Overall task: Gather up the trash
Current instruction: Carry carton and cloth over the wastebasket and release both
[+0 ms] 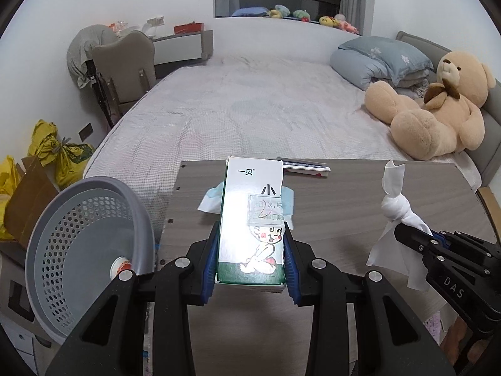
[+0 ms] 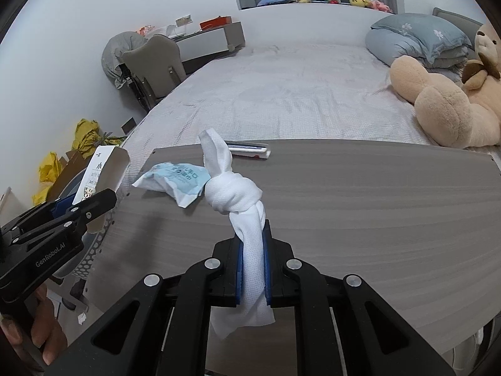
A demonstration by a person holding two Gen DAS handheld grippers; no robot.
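My left gripper (image 1: 252, 238) is shut on a white and green medicine box (image 1: 252, 219) with a cartoon child on it, held above the left part of the grey wooden table (image 1: 344, 206). My right gripper (image 2: 253, 235) is shut on a knotted white tissue (image 2: 233, 197), held above the table. In the left wrist view the tissue (image 1: 395, 206) and right gripper (image 1: 416, 235) are at the right. A crumpled blue-and-white wet wipe packet (image 2: 175, 181) lies on the table. A grey perforated trash basket (image 1: 84, 250) sits left of the table, with a small item inside.
A flat white, blue and red packet (image 2: 250, 150) lies at the table's far edge. Behind is a bed (image 1: 250, 103) with a teddy bear (image 1: 438, 116) and pillows. Yellow bags (image 1: 59, 153) and a cardboard box (image 1: 28, 203) stand on the floor at left.
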